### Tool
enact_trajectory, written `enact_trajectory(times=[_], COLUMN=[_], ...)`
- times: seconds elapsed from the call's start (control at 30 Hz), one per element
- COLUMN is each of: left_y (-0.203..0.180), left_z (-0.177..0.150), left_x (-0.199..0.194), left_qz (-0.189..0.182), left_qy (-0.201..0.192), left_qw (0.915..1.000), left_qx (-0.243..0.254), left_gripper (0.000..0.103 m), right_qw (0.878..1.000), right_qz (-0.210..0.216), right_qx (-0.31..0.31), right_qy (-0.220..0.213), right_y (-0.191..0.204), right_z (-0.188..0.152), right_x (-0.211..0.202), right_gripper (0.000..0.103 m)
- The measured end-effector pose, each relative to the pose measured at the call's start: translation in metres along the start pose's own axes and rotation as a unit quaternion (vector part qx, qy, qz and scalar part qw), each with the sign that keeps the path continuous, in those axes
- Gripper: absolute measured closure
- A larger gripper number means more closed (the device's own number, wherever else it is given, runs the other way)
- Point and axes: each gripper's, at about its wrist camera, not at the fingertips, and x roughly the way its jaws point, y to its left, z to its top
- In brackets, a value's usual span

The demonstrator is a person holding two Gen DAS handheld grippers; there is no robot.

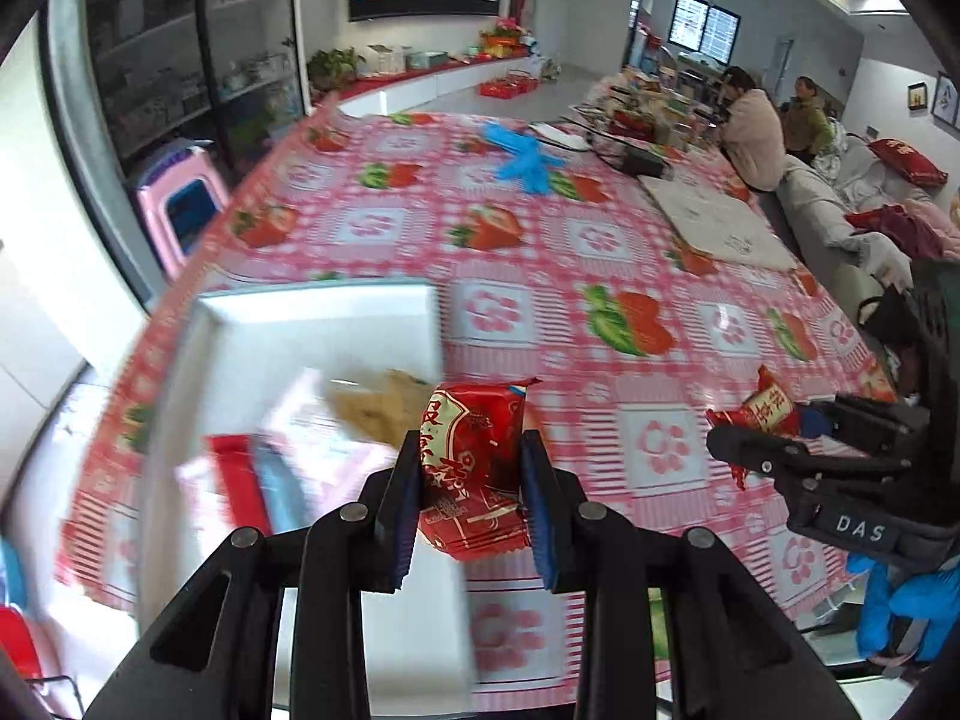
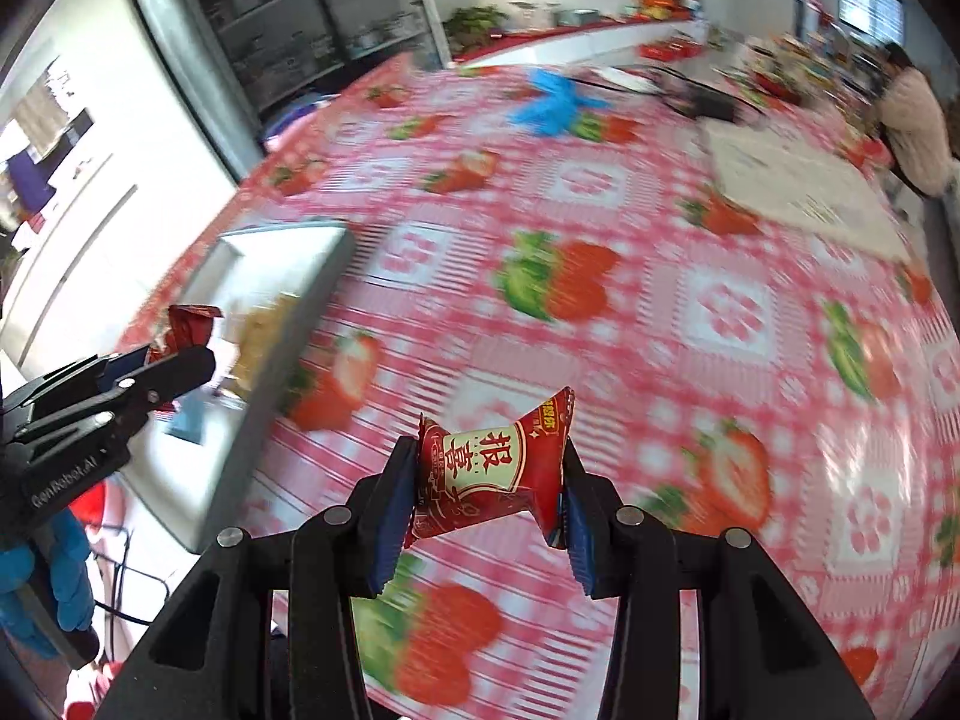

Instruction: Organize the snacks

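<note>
Red snack packet held aloft, red candy likewise, white tray holding seemingly assorted snacks.

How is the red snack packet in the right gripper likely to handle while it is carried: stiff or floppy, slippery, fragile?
The red snack packet looks soft: its wrapper bows and creases between the right gripper pads. The glossy film probably slides easily, so the grip may shift. It hangs clear of the tablecloth without sagging, so it is likely light.

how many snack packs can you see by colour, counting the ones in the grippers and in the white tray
Red packs held in grippers: 2, one in the left gripper, one in the right gripper
Red pack in the white tray: 1
Tan pack in the tray: 1
Pale pink or white packs in the tray: blurred, cannot count
Total clearly seen: 4
</note>
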Motion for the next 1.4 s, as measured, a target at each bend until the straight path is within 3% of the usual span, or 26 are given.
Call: enact_trajectory(times=[0.3,0.43,0.6,0.67,0.7,0.77,0.87,0.9,0.93,1.0,1.17,1.27,1.4], left_y=[0.08,0.102,0.114,0.117,0.119,0.121,0.12,0.12,0.121,0.12,0.118,0.116,0.117], left_z=[-0.001,-0.012,-0.02,-0.023,-0.024,-0.025,-0.026,-0.027,-0.026,-0.027,-0.027,-0.028,-0.031], left_x=[0.0,0.023,0.043,0.047,0.049,0.051,0.049,0.049,0.05,0.051,0.056,0.052,0.043], left_qz=[0.064,0.064,0.062,0.064,0.063,0.066,0.067,0.066,0.065,0.074,0.106,0.124,0.107], left_qy=[0.002,0.028,0.047,0.052,0.055,0.053,0.046,0.048,0.05,0.055,0.082,0.076,0.069], left_qw=[0.9973,0.9956,0.9938,0.9927,0.9923,0.9915,0.9919,0.9918,0.9917,0.9908,0.9861,0.9844,0.9865], left_qx=[-0.035,-0.063,-0.08,-0.088,-0.091,-0.099,-0.098,-0.099,-0.099,-0.099,-0.098,-0.099,-0.103], left_gripper=[0.069,0.069,0.068,0.06,0.042,0.017,0.017,0.017,0.017,0.017,0.01,0.007,0.007], right_qw=[0.995,0.992,0.989,0.988,0.987,0.987,0.987,0.987,0.987,0.987,0.988,0.988,0.987], right_qz=[0.056,0.066,0.053,0.052,0.049,0.043,0.048,0.049,0.044,0.039,0.042,0.034,0.024], right_qx=[-0.076,-0.096,-0.104,-0.102,-0.102,-0.099,-0.092,-0.091,-0.091,-0.093,-0.092,-0.103,-0.116], right_qy=[0.017,0.049,0.086,0.102,0.111,0.118,0.125,0.126,0.127,0.121,0.113,0.108,0.107], right_y=[0.098,0.131,0.146,0.147,0.148,0.147,0.143,0.143,0.142,0.143,0.142,0.143,0.146], right_z=[0.062,0.083,0.088,0.089,0.089,0.087,0.087,0.087,0.088,0.09,0.091,0.089,0.085], right_x=[0.04,0.076,0.116,0.129,0.134,0.139,0.14,0.139,0.138,0.133,0.116,0.108,0.099], right_gripper=[0.057,0.057,0.057,0.057,0.053,0.042,0.03,0.024,0.012,0.003,0.003,0.001,0.001])
